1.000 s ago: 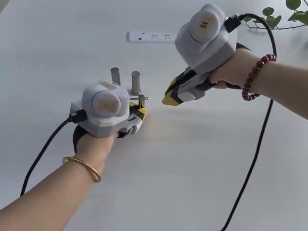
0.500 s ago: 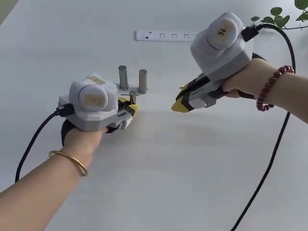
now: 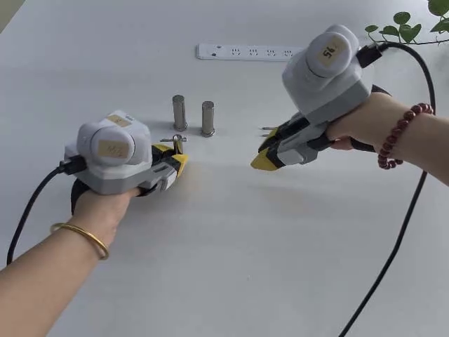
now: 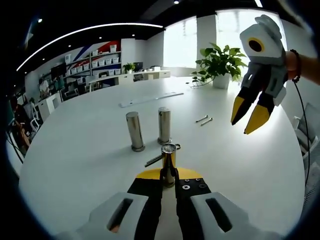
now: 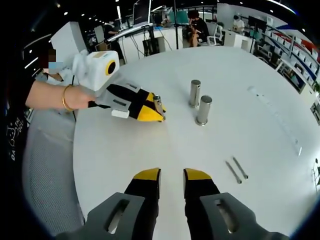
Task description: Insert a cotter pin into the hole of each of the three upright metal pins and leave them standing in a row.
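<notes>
Two metal pins stand upright side by side on the white table: one (image 3: 179, 112) (image 4: 134, 131) (image 5: 194, 93) and its neighbour (image 3: 208, 118) (image 4: 164, 125) (image 5: 203, 110). My left gripper (image 3: 175, 160) (image 4: 168, 180) (image 5: 150, 112) is shut on a third metal pin (image 3: 177, 145) (image 4: 168, 161) (image 5: 157, 104), held upright just in front of them, with a cotter pin (image 4: 156, 159) through its top. Two loose cotter pins (image 3: 270, 129) (image 4: 205, 120) (image 5: 236, 170) lie to the right. My right gripper (image 3: 263, 161) (image 4: 247, 116) (image 5: 171, 176) hovers open beside them, holding nothing.
A white power strip (image 3: 245, 51) (image 4: 150, 99) lies at the far side of the table. A potted plant (image 3: 414, 21) (image 4: 217, 60) stands at the back right. Black cables trail from both grippers. The right gripper view has desks and people beyond the table.
My left gripper has carried its pin leftward, from in front of the right standing pin to in front of the left one. The right gripper has hardly moved; the head camera shifted.
</notes>
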A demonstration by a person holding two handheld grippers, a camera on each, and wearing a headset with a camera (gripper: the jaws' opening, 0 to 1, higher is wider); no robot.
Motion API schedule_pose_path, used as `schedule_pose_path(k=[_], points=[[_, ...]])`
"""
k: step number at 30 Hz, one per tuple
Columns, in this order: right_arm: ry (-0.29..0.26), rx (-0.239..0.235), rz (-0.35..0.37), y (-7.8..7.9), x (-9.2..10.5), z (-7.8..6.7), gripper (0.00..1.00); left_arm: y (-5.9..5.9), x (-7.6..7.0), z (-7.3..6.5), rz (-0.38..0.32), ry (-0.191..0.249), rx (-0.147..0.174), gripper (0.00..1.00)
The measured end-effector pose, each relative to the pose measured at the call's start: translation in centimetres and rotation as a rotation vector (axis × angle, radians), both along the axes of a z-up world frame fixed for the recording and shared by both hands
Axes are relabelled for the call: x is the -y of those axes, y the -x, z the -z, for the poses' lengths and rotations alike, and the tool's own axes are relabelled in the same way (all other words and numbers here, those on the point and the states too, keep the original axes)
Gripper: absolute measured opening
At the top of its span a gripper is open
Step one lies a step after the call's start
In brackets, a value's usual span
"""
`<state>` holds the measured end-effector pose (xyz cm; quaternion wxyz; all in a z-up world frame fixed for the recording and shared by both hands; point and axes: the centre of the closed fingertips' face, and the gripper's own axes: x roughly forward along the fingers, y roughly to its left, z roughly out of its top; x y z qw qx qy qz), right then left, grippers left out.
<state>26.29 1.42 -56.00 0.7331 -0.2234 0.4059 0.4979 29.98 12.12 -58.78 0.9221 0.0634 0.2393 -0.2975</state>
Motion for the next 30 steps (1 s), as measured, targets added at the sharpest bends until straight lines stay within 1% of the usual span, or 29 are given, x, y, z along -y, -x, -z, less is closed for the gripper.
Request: schedule_pose_path(k=[2,8,14,16,19,22,27,30], points=[[-0.007,-0.007,0.010,0.1,0.0,0.0,0.14,0.0,0.0,0.0,0.002,0.001,0.003,0.07],[-0.003,-0.022,0.021,0.3,0.5,0.4,0.15,-0.2,0.0,0.0,-0.003,0.002,0.005,0.07],[-0.004,-0.033,0.030,0.8,0.7,0.6,0.15,-0.3,0.1,0.1,-0.007,0.005,0.000,0.07],[-0.005,-0.035,0.033,0.7,0.8,0.6,0.15,-0.3,0.1,0.2,-0.006,0.003,-0.004,0.07],[-0.007,-0.038,0.038,0.9,0.8,0.6,0.16,-0.3,0.1,0.5,-0.008,0.001,-0.018,0.08],[-0.007,-0.040,0.042,1.1,0.9,0.6,0.16,-0.2,0.0,0.6,-0.010,-0.002,-0.021,0.08],[-0.014,-0.042,0.051,1.4,0.8,0.5,0.17,-0.3,-0.2,0.6,-0.016,0.003,-0.024,0.13],[-0.043,-0.038,0.062,1.4,0.3,0.1,0.17,-0.2,-0.4,0.4,-0.025,0.010,-0.027,0.19]])
